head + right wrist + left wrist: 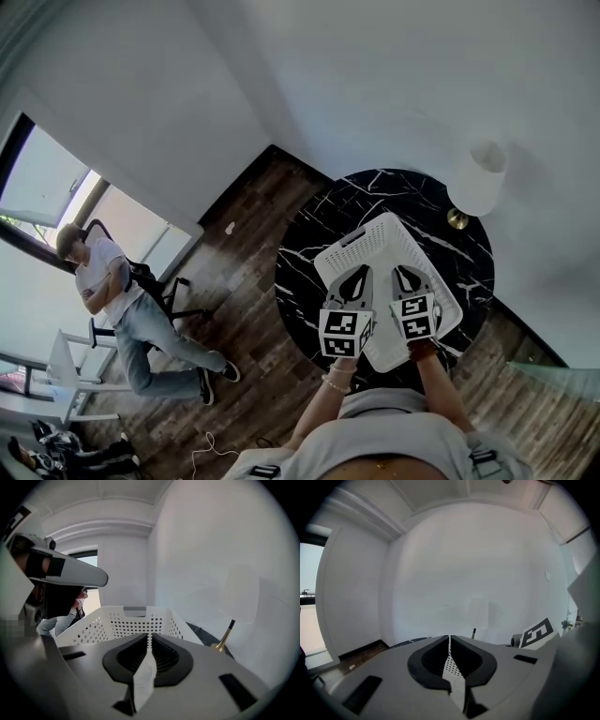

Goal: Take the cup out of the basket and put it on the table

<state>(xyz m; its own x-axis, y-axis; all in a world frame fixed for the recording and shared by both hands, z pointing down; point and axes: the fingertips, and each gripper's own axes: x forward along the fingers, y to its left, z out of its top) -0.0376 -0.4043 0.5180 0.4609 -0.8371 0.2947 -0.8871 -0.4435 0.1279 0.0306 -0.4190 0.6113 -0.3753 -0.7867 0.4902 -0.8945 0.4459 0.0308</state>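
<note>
**Both grippers shut over the basket – cup not in sight**

The only print is the black-and-white square markers on the two cubes, the left cube (345, 333) and the right cube (415, 317). They are patterns, not words. No brand or label can be read on anything else.

The left gripper (356, 279) has its jaws pressed together along a thin line, with nothing between them. The right gripper (405, 278) is closed the same way and is also empty. The two hang side by side, near each other, above the basket (361, 239), and neither is seen touching it.

The basket is white with perforated walls and a handle slot in its far end. It stands on a round black marble table (305, 248). The cup shows in no view – from the head view the grippers cover much of the basket's inside, and the right gripper view looks across its rim, so I cannot tell where the cup lies.

A lamp (478, 178) with a white shade and a brass foot stands at the table's far edge, apart from the basket. A person (103, 281) sits on a chair by the window, well away on the wood floor.
</note>
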